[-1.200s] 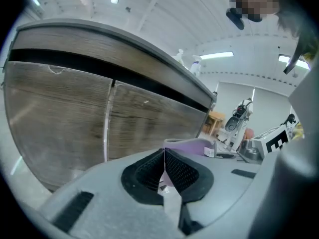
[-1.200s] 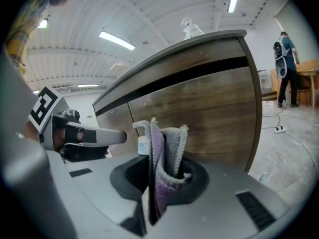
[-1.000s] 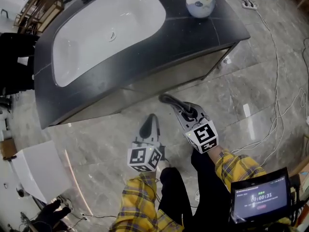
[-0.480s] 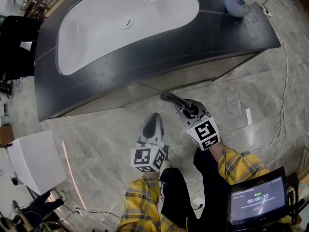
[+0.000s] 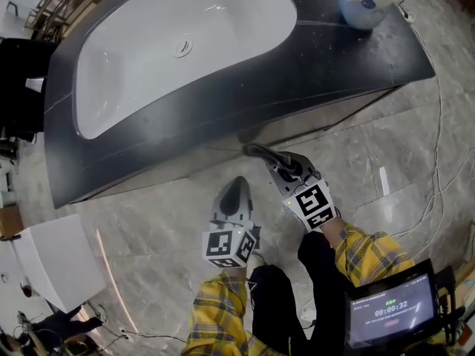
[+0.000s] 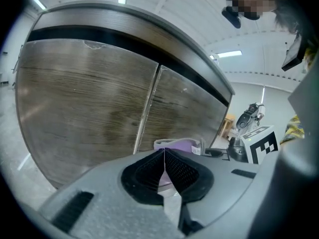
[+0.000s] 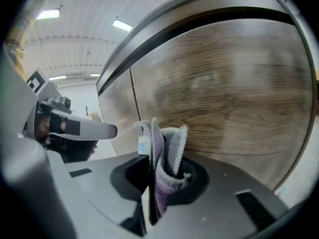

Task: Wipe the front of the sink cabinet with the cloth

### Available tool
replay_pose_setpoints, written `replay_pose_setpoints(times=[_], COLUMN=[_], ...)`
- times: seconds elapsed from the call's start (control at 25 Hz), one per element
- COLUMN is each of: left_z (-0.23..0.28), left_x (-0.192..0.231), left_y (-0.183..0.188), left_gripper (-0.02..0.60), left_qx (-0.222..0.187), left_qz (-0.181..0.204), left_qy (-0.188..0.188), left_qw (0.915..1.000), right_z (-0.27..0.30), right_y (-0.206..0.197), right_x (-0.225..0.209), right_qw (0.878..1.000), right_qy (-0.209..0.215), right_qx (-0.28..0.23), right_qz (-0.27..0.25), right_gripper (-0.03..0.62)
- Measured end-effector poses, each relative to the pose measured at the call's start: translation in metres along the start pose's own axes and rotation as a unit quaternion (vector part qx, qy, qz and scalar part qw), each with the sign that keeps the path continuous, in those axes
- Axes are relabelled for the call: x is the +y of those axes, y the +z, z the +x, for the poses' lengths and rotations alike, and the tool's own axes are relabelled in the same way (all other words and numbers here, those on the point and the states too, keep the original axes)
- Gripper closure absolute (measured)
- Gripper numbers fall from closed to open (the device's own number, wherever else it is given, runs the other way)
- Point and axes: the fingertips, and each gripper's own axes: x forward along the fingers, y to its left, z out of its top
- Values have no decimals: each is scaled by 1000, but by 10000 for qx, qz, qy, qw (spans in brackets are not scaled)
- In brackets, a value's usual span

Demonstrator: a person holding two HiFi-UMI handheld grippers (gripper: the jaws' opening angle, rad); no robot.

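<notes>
The sink cabinet's wood-grain front [image 7: 224, 98] fills the right gripper view, with a vertical door seam [image 6: 147, 111] showing in the left gripper view. My right gripper [image 7: 158, 166] is shut on a folded purple-grey cloth [image 7: 164, 151] that stands up out of the jaws, close to the cabinet front. In the head view the right gripper [image 5: 256, 153] reaches just under the dark counter edge, against the cabinet front [image 5: 319, 117]. My left gripper [image 5: 236, 186] hangs lower and to the left, off the cabinet. Its jaws [image 6: 164, 158] are shut with nothing in them.
A white basin [image 5: 178, 47] is set in the dark counter [image 5: 312, 58], and a Dove bottle [image 5: 369, 2] stands at its far right. A white box [image 5: 59, 262] sits on the marble floor at left. Cables [image 5: 438, 162] run along the floor at right.
The head view has shifted a little. Both grippers hold about the same place below the counter edge, the right one still at the cabinet front with the cloth.
</notes>
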Motion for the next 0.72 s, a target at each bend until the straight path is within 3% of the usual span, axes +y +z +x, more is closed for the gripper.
replay_pose_setpoints(times=[0.4, 0.72], left_z=[39, 71], left_x=[-52, -102], left_y=[-10, -6], left_gripper=[575, 575], left_qx=[187, 240], left_qz=[187, 273], left_qy=[-397, -691], left_qw=[9989, 9969], right_z=[-47, -83], right_y=[-21, -22], right_x=[-75, -124], right_qw=[9968, 9928], right_qy=[-720, -1061], right_qx=[35, -58], right_qz=[355, 544], right_gripper=[551, 551])
